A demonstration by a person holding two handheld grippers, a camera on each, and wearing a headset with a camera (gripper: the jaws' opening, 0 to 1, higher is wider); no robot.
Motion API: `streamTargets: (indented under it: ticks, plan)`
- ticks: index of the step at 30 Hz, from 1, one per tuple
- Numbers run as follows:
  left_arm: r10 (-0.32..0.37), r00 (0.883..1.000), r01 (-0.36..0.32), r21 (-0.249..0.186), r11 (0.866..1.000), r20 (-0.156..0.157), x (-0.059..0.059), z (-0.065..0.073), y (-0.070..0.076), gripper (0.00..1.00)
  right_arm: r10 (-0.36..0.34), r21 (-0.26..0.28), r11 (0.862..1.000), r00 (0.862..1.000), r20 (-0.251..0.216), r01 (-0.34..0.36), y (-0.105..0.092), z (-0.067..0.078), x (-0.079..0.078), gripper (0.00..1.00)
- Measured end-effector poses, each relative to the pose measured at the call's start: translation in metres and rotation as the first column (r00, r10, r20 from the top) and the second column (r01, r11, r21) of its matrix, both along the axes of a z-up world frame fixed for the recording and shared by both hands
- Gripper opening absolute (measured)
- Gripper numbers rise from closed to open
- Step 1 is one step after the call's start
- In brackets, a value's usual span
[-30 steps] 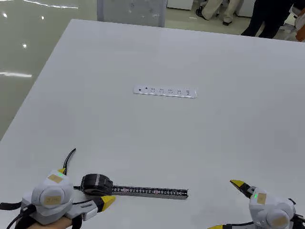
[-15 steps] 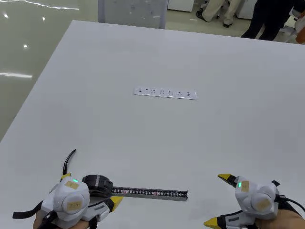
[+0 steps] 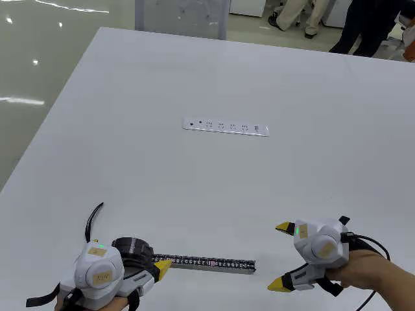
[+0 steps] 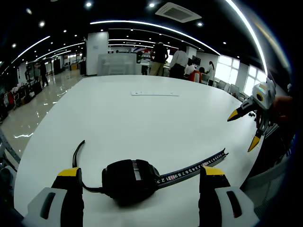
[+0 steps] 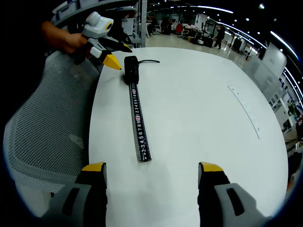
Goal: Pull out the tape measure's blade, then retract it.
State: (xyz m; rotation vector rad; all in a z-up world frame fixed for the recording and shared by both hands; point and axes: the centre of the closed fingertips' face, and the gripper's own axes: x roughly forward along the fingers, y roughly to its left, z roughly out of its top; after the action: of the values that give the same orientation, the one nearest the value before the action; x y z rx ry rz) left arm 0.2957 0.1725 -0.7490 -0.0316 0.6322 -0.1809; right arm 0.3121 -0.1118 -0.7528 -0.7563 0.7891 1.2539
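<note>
Tape measure (image 4: 130, 179) lies on table (image 3: 259, 78) between jaws of wide-spread left gripper (image 4: 140, 172), likely for bracing; extended blade (image 5: 138, 124) ends just ahead of right gripper (image 5: 152, 166), likewise spread wide, seemingly for grasping.

1. I see a big white table (image 3: 194, 78).
2. A long white power strip (image 3: 225, 126) lies flat near the middle of it.
3. A black tape measure (image 3: 133, 249) sits near my edge, with its blade (image 3: 207, 262) lying flat, pulled out to the right.
4. A thin black strap (image 3: 93, 220) curls away from it on the left.
</note>
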Motion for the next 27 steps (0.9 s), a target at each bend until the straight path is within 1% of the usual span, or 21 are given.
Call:
streamTargets:
  ticks: [3, 5, 7, 12, 13, 15, 16, 17, 18, 21, 22, 24, 25, 27]
  plan:
    - [-0.006, 1.0, 0.006, 0.004, 1.0, 0.002, -0.001, -0.002, 0.001, 1.0, 0.026, -0.018, 0.999, 1.0, -0.013, -0.027, 0.005, -0.006, 0.003, 0.78]
    - [-0.009, 1.0, 0.009, 0.012, 1.0, 0.011, 0.001, -0.001, 0.001, 1.0, 0.033, -0.024, 0.999, 0.999, -0.024, -0.034, 0.008, -0.009, 0.002, 0.75]
    - [-0.015, 0.999, 0.014, 0.014, 1.0, 0.029, 0.005, 0.0, 0.0, 1.0, 0.037, -0.028, 0.999, 0.999, -0.031, -0.038, 0.01, -0.012, 0.001, 0.74]
    - [-0.024, 1.0, 0.023, 0.013, 1.0, 0.013, 0.007, -0.01, -0.002, 1.0, 0.043, -0.037, 0.998, 0.997, -0.057, -0.045, 0.013, -0.021, -0.003, 0.68]
    - [-0.026, 1.0, 0.026, 0.011, 1.0, 0.012, 0.008, -0.012, -0.002, 1.0, 0.05, -0.037, 0.998, 0.996, -0.068, -0.052, 0.014, -0.023, -0.005, 0.67]
    - [-0.022, 1.0, 0.022, -0.006, 1.0, 0.001, 0.008, -0.015, -0.002, 0.99, 0.05, -0.041, 0.998, 0.996, -0.074, -0.053, 0.014, -0.027, -0.005, 0.63]
    - [-0.015, 1.0, 0.015, -0.026, 1.0, -0.007, 0.009, -0.018, -0.001, 0.98, 0.052, -0.045, 0.997, 0.996, -0.079, -0.056, 0.015, -0.029, -0.006, 0.61]
    - [-0.015, 1.0, 0.015, -0.033, 0.999, -0.013, 0.009, -0.02, -0.001, 0.97, 0.054, -0.047, 0.997, 0.995, -0.081, -0.058, 0.016, -0.03, -0.007, 0.6]
    - [-0.018, 1.0, 0.018, -0.026, 1.0, -0.016, 0.009, -0.022, 0.0, 0.97, 0.062, -0.048, 0.997, 0.994, -0.089, -0.066, 0.017, -0.034, -0.008, 0.58]
    - [-0.032, 0.999, 0.032, -0.007, 0.999, 0.0, 0.009, -0.02, -0.001, 0.94, 0.06, -0.052, 0.996, 0.993, -0.098, -0.066, 0.02, -0.039, -0.009, 0.52]
    - [-0.034, 0.999, 0.034, -0.009, 0.999, -0.001, 0.009, -0.019, -0.002, 0.94, 0.06, -0.053, 0.996, 0.993, -0.1, -0.066, 0.021, -0.041, -0.009, 0.52]
    - [-0.033, 0.999, 0.033, -0.034, 0.999, -0.006, 0.009, -0.02, -0.005, 0.94, 0.061, -0.061, 0.996, 0.993, -0.105, -0.067, 0.022, -0.046, -0.01, 0.49]
    - [-0.034, 0.999, 0.034, -0.034, 0.999, -0.005, 0.009, -0.019, -0.005, 0.94, 0.065, -0.063, 0.995, 0.993, -0.103, -0.072, 0.023, -0.047, -0.01, 0.47]
    - [-0.045, 0.999, 0.045, -0.019, 0.999, 0.006, 0.01, -0.017, -0.006, 0.94, 0.071, -0.071, 0.994, 0.992, -0.102, -0.079, 0.023, -0.053, -0.01, 0.45]
